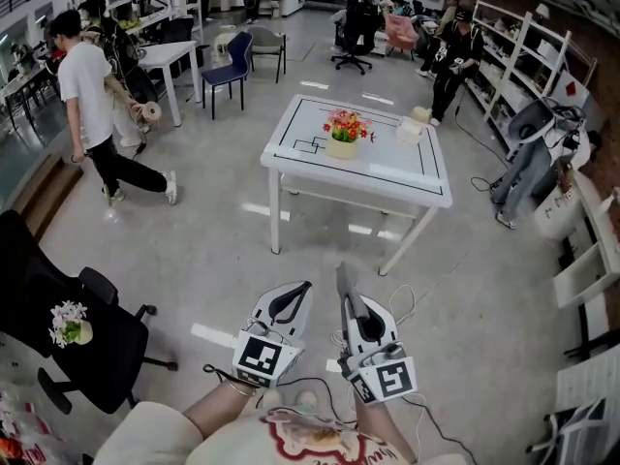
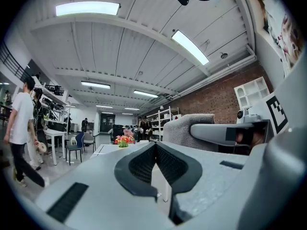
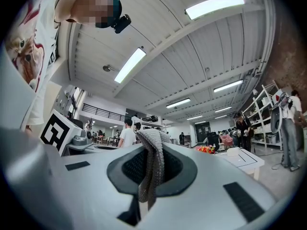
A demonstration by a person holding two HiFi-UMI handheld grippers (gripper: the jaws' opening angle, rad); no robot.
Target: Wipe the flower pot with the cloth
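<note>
The flower pot (image 1: 341, 136), yellow with red and pink flowers, stands on a white table (image 1: 291, 168) several steps ahead. It also shows small and far in the left gripper view (image 2: 123, 141) and the right gripper view (image 3: 207, 149). Both grippers are held low and close to my body, far from the table. My right gripper (image 1: 345, 281) (image 3: 149, 150) is shut on a grey knitted cloth (image 3: 152, 162) that hangs folded from between its jaws. My left gripper (image 1: 304, 289) (image 2: 155, 146) is shut with nothing in it. The cloth (image 2: 184, 127) shows beside it.
A white box (image 1: 415, 126) sits on the table's far right. A person in a white T-shirt (image 1: 89, 95) walks at the left. A black office chair (image 1: 97, 342) with a small flower bunch (image 1: 70, 323) stands at my near left. Shelves (image 1: 542, 66) line the right wall.
</note>
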